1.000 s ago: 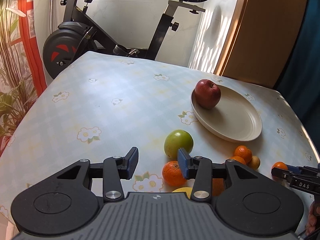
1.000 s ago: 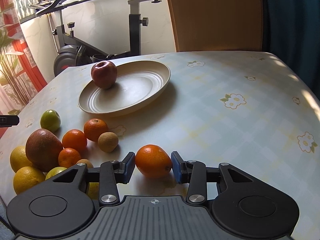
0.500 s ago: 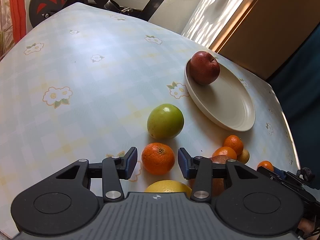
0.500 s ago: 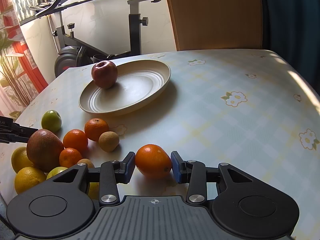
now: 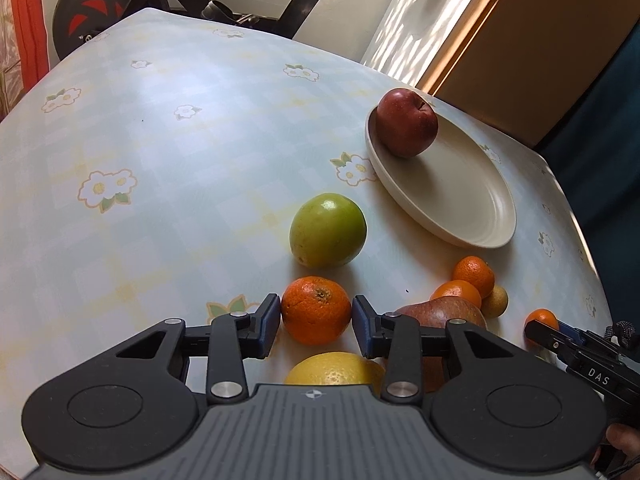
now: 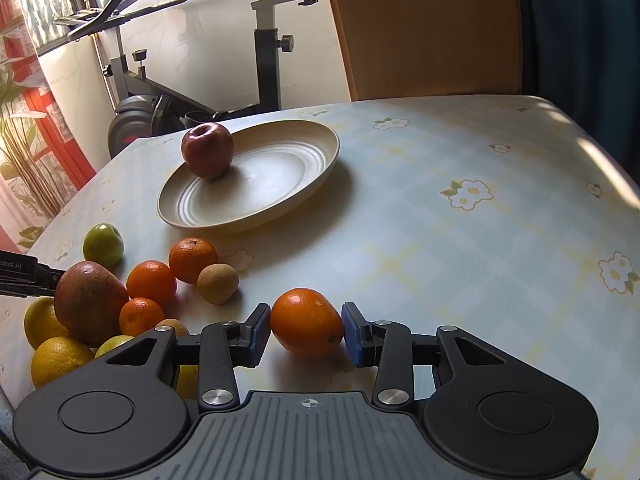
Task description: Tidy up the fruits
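Left tongs [image 5: 316, 322] have just been closing around a mandarin [image 5: 316, 310]; left pad touches, right pad shows a sliver of gap, so not yet clamped. Risk: round fruit squirts out toward the lemon [image 5: 334, 368] or green apple [image 5: 328, 230] if the pinch lands off-centre. Right tongs [image 6: 306, 334] are clenched on an orange [image 6: 307, 321] resting on the surface [image 6: 440, 260]; a shallow hold could let it roll on lifting. Further off, the plate [image 6: 280, 204] holds one red apple [image 6: 207, 150] by its rim, easily knocked off.
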Motion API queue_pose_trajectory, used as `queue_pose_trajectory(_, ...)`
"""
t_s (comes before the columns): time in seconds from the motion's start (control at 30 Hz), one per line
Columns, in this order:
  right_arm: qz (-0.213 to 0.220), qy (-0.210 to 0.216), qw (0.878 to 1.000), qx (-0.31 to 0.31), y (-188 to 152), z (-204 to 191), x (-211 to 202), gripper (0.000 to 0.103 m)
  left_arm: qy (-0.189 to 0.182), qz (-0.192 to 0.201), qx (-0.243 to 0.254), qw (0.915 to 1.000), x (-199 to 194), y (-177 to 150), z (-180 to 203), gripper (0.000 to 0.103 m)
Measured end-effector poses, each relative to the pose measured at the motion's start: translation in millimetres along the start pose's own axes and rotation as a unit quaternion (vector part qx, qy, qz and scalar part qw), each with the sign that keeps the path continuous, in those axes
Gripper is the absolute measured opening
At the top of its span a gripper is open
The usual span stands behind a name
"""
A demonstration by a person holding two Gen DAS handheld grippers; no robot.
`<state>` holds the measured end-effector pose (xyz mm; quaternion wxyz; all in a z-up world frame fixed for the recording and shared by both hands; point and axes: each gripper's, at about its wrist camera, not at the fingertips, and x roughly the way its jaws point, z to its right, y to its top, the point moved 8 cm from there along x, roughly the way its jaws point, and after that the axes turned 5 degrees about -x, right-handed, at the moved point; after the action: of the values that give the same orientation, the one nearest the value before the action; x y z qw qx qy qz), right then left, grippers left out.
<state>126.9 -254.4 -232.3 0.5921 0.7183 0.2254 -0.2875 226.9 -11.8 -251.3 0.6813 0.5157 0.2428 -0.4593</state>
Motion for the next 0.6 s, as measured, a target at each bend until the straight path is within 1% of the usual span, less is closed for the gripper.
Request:
queue_pose_trajectory(0.07,0.000,0.000,1.000,0.000,0,0,0,0.036,-0.001,0.002,0.002,1.0000,0,-1,0,0.041)
queue_pose_trajectory(0.27,0.001,0.000,1.000,0.001,0,0,0,0.036,0.013,0.014,0.014,0.9997,-2,-1,0,0.041)
queue_pose_trajectory(0.37,0.002,0.003,1.000,0.004,-1,0,-1,0.036,0.014,0.028,0.014,0.9994,-9,0,0,0.041)
queue_pose_trajectory(0.47,0.004,0.003,1.000,0.004,-1,0,-1,0.036,0.025,0.048,0.020,0.9983,-18,1,-1,0.041)
queue_pose_trajectory(0.6,0.007,0.004,1.000,0.002,-1,-1,-2,0.036,0.030,0.067,0.014,0.9972,-28,4,-3,0.041)
